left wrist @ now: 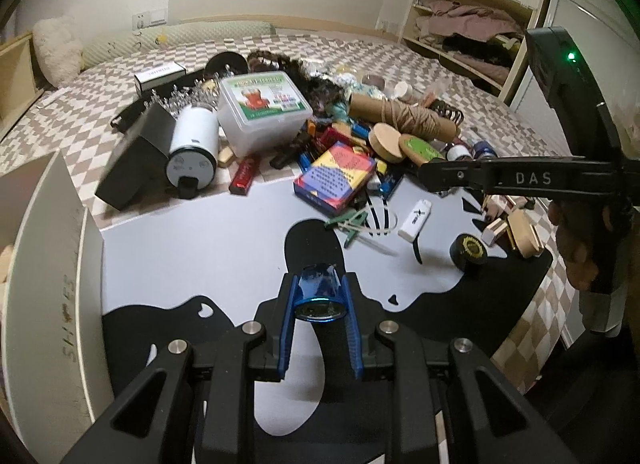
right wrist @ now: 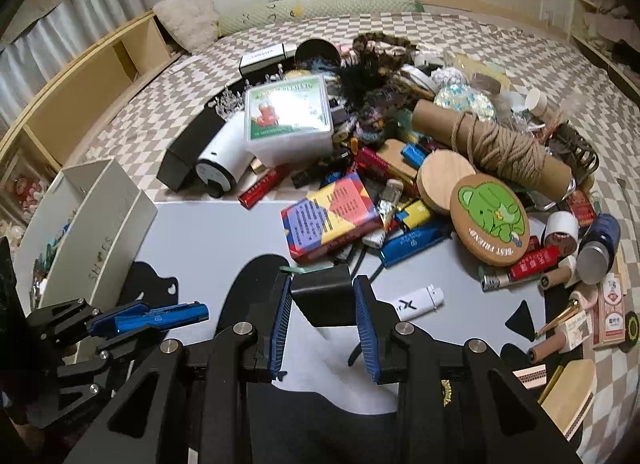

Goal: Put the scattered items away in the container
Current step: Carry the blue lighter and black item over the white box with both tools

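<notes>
Two grippers each clamp an item above the grey mat: the left gripper [left wrist: 319, 296] holds a blue metallic lighter [left wrist: 319, 296], long axis pointing toward twelve o'clock; the right gripper [right wrist: 322, 300] holds a small black box [right wrist: 322, 296]. Best carried level toward the white container [right wrist: 96, 223] at nine o'clock, releasing only once above it.

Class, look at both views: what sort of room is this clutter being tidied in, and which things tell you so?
Most likely a bedroom. The clutter lies on a bed with a checked cover, a long bolster runs along the wall at its far edge, and open shelves to one side hold heaped clothes.
</notes>
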Motion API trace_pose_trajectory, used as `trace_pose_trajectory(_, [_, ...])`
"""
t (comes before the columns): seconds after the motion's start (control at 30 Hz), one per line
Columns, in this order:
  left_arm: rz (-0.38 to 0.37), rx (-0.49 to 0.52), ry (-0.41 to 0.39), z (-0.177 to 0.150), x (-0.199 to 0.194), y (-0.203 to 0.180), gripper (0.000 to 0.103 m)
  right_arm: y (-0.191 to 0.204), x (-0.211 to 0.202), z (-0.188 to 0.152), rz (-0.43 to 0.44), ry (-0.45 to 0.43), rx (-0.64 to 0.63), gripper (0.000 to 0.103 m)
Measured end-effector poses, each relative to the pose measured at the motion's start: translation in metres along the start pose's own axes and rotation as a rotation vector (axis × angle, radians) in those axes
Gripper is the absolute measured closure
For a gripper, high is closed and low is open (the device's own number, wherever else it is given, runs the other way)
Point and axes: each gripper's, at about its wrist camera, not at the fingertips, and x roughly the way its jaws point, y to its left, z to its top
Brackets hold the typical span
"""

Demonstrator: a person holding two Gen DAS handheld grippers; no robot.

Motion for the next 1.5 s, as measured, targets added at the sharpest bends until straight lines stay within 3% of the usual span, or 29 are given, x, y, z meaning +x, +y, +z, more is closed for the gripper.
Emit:
trace_pose_trajectory(0.37, [0.070, -0.008, -0.091, 0.010, -0.043, 0.010, 0.081, 0.020, -0.030, 0.019, 0.040, -0.075, 0.019, 0.070])
trace_pose_trajectory(0.9, [0.188, -0.055, -0.256, 0.013, -0.127, 0.044, 0.080, 0.082, -0.053, 0.032, 0.111, -0.127, -0.041, 0.070])
trace_pose_trajectory(1.3, [0.302, -0.186, -0.311, 0.000, -0.178, 0.099, 0.080, 0.152, -0.058, 0.037, 0.175, -0.138, -0.140, 0.070])
trace_pose_trajectory(1.5, [0.360, -0.246, -0.346, -0.014, -0.203, 0.128, 0.080, 0.181, -0.054, 0.036, 0.257, -0.108, -0.159, 0.070])
